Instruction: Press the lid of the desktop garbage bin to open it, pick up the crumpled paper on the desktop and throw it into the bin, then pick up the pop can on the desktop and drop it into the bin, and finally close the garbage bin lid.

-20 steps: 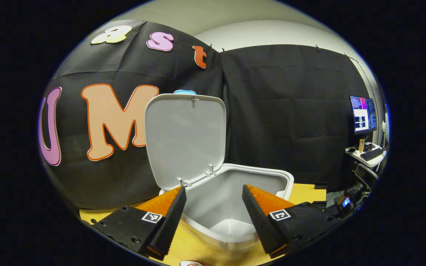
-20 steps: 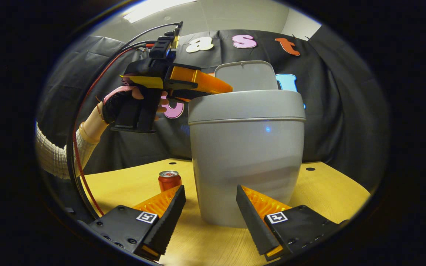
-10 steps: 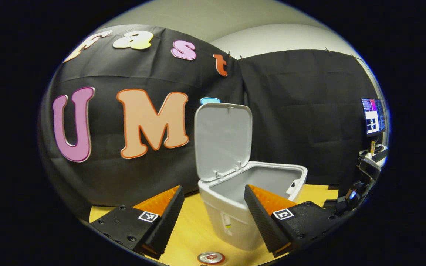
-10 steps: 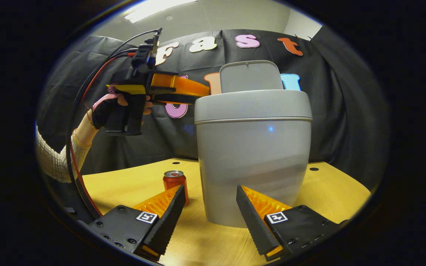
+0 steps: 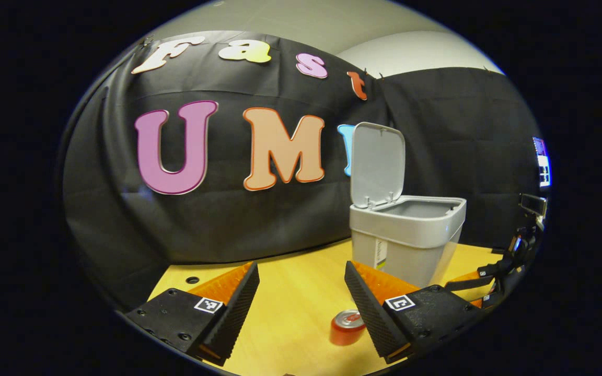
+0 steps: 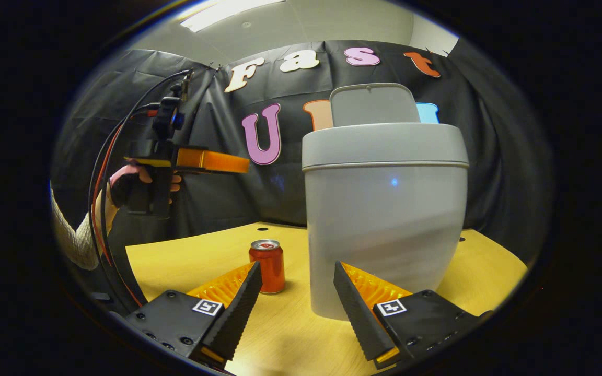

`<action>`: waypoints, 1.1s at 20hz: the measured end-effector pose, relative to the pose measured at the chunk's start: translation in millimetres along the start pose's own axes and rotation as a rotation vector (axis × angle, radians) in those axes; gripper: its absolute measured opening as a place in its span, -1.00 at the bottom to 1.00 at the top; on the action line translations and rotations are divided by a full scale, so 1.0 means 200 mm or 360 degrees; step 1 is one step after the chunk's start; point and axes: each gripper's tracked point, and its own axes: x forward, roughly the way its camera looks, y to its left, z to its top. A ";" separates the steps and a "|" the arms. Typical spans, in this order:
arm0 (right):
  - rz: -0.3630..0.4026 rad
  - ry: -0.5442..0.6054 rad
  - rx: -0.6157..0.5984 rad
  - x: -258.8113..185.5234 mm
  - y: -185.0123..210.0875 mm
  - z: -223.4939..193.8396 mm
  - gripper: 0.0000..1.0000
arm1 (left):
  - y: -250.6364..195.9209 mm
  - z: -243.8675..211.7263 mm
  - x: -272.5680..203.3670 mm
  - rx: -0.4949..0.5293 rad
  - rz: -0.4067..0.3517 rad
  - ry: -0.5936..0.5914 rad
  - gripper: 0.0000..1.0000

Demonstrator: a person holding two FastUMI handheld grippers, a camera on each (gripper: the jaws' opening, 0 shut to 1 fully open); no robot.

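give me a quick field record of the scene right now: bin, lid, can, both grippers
bin: upright on table
lid: open, standing up
can: upright on table, left of bin in right gripper view
left gripper: open, empty, above table
right gripper: open, empty, low in front of bin

bin grey | lid grey | can red | desk yellow wood-grain

Left gripper view looks from up high, down across the table, with the bin off at mid-right and the can low. Right gripper view sits low and close, bin looming centre-right. Both share bin, can and table.
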 end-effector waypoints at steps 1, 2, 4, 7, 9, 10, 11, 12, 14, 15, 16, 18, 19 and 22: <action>0.0026 0.0003 0.0018 0.01 0.03 0.00 0.87 | 0.03 -0.03 -0.04 0.0007 0.0032 0.0006 0.93; 0.0049 0.0005 0.0038 0.01 0.05 -0.01 0.83 | 0.04 -0.07 -0.07 0.0007 0.0056 0.0012 0.93; 0.0075 0.0008 0.0055 0.03 0.09 -0.01 0.83 | 0.07 -0.12 -0.13 -0.0021 0.0083 0.0016 1.00; 0.0098 0.0018 0.0044 0.06 0.15 -0.02 0.87 | 0.10 -0.20 -0.21 -0.0080 0.0115 0.0009 1.00; 0.0118 0.0027 0.0041 0.10 0.19 -0.03 0.87 | 0.13 -0.23 -0.24 -0.0110 0.0150 0.0001 0.93; 0.0122 0.0029 0.0038 0.12 0.22 -0.03 0.87 | 0.16 -0.25 -0.26 -0.0117 0.0171 -0.0004 0.93; 0.0116 0.0033 0.0031 0.14 0.23 -0.04 0.87 | 0.18 -0.27 -0.27 -0.0122 0.0185 -0.0003 0.93; 0.0112 0.0046 0.0020 0.17 0.25 -0.05 0.83 | 0.19 -0.30 -0.28 -0.0130 0.0180 0.0000 0.93; 0.0101 0.0076 0.0012 0.23 0.29 -0.08 0.87 | 0.22 -0.34 -0.29 -0.0156 0.0174 0.0008 1.00; 0.0081 0.0093 0.0008 0.26 0.29 -0.09 0.83 | 0.23 -0.35 -0.28 -0.0160 0.0178 0.0012 0.92; 0.0049 0.0103 -0.0006 0.29 0.30 -0.10 0.87 | 0.24 -0.36 -0.28 -0.0159 0.0182 0.0017 0.92; -0.0015 0.0111 -0.0036 0.35 0.30 -0.12 0.84 | 0.26 -0.36 -0.28 -0.0148 0.0186 0.0014 0.92; -0.0036 0.0121 -0.0028 0.38 0.30 -0.13 0.84 | 0.26 -0.36 -0.28 -0.0146 0.0182 0.0011 0.92; -0.0059 0.0157 0.0049 0.47 0.32 -0.17 0.86 | 0.26 -0.37 -0.28 -0.0142 0.0165 0.0001 1.00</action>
